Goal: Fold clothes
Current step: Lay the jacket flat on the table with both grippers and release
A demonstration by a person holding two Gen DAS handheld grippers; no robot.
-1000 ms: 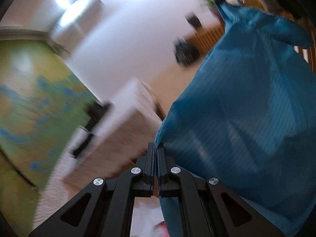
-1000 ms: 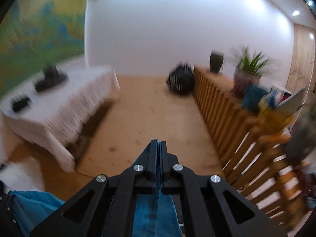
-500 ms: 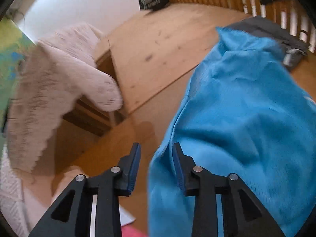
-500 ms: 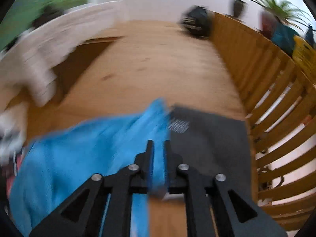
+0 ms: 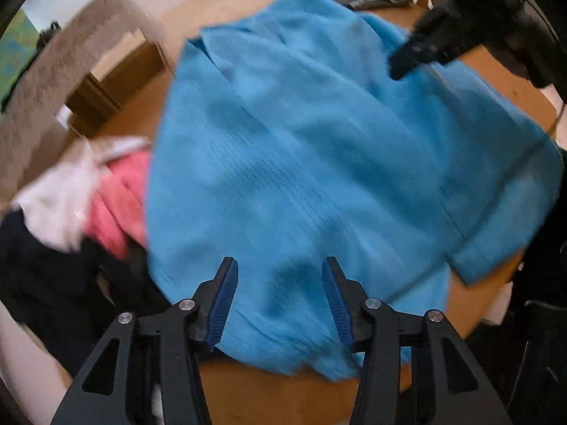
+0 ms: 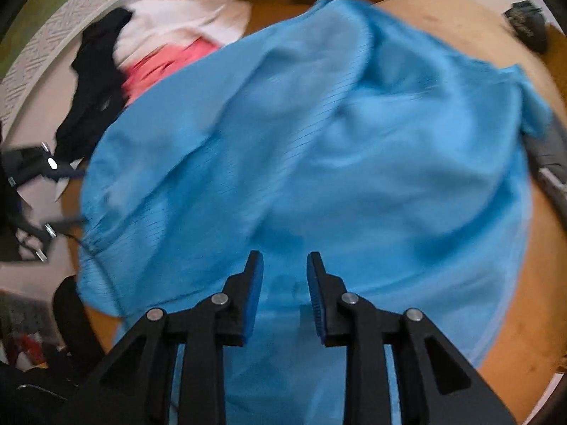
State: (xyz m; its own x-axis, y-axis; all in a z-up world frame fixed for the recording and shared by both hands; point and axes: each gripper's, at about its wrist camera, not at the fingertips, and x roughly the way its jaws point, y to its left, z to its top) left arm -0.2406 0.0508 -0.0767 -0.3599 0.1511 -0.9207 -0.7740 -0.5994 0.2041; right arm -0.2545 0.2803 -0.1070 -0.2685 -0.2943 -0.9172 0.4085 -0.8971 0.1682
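- The blue garment (image 5: 319,163) lies spread and rumpled across the wooden bench (image 5: 283,396).
- The left tool (image 5: 278,297) has just been opening; its pads stand apart over the cloth, gripping nothing.
- The right tool (image 6: 284,294) has likewise been opening, pads apart above the fabric.
- Pink (image 6: 166,63), white (image 6: 177,24) and black clothes (image 6: 95,81) lie piled beside it.

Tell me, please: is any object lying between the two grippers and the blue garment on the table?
Nothing visible does. The blue garment lies spread directly below the left gripper and the right gripper; both have just been opening, and their pads do not press on the cloth.
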